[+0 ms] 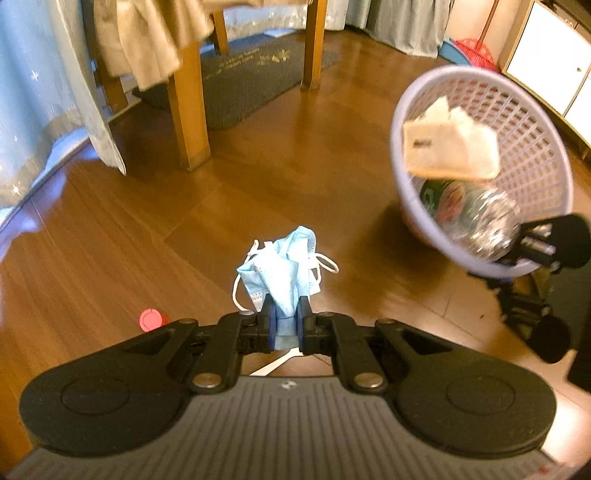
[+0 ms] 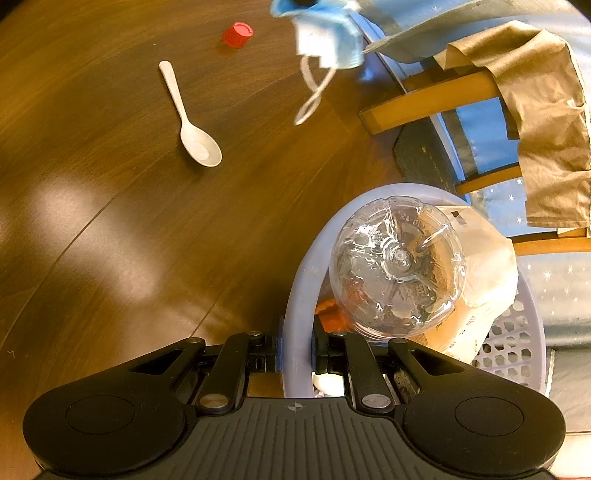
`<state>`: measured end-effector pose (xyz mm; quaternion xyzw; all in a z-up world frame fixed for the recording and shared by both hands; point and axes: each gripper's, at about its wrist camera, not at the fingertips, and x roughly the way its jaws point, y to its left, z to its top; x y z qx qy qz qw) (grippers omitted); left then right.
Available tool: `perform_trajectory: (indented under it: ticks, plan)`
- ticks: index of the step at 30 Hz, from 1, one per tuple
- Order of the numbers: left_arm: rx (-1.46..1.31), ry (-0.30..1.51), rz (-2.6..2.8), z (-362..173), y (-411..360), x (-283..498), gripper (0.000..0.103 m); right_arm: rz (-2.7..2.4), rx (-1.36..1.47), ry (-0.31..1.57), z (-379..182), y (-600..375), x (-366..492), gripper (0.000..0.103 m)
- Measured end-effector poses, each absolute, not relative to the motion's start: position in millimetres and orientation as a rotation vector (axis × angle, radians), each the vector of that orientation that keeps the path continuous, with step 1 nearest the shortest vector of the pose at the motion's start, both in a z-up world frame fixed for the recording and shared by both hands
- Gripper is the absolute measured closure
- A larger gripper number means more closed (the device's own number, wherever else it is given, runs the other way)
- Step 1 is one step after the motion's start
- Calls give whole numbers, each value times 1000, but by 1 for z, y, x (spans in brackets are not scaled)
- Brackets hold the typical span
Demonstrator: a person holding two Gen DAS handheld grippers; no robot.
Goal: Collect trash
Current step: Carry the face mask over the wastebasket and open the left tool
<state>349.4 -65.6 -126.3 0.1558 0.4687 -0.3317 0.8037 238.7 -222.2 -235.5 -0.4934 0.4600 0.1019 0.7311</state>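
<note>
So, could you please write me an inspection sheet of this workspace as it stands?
Surface: brown wooden floor, glare patches.
Job's things: crumpled blue face mask; lavender plastic mesh basket holding clear plastic bottle and beige paper packet.
Clutter: white plastic spoon and red bottle cap on floor.
Grippers: left gripper shut on mask; right gripper shut on basket rim.
Cables: nothing seen.
Surroundings: wooden chair, draped tan cloth, dark mat.
</note>
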Motion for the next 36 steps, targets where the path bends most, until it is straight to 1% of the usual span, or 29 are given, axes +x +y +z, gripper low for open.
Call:
perform_trajectory:
  ticks: [8,17,24,29,30,32,33,36]
  plan:
    - [324,939,-778,-80,-87,338,96,233,-1099,1016,-237,-222,234,93]
    - [338,853,-943,-46,-143,319,96,235,-1097,1016,-237,-224,233,93]
    - [330,806,-1089,-30,-187,307,96,243,-1100,1019,-237,-223,229,93]
    - [339,776,-1167,-29,-219,299,95,242,-1094,1019,-237,-221,229,93]
    - [341,778,-1177,-30,-227,298,93,243,-1093,1018,-238,-222,228,94]
    - [353,778,-1182,-37,-240,296,79,244,-1092,1018,-238,-223,228,94]
    - [358,783,-1177,-41,-245,296,66,244,-1092,1018,-238,-223,228,94]
    - [350,789,-1165,-48,-247,303,65,240,-1085,1021,-237,-224,227,94]
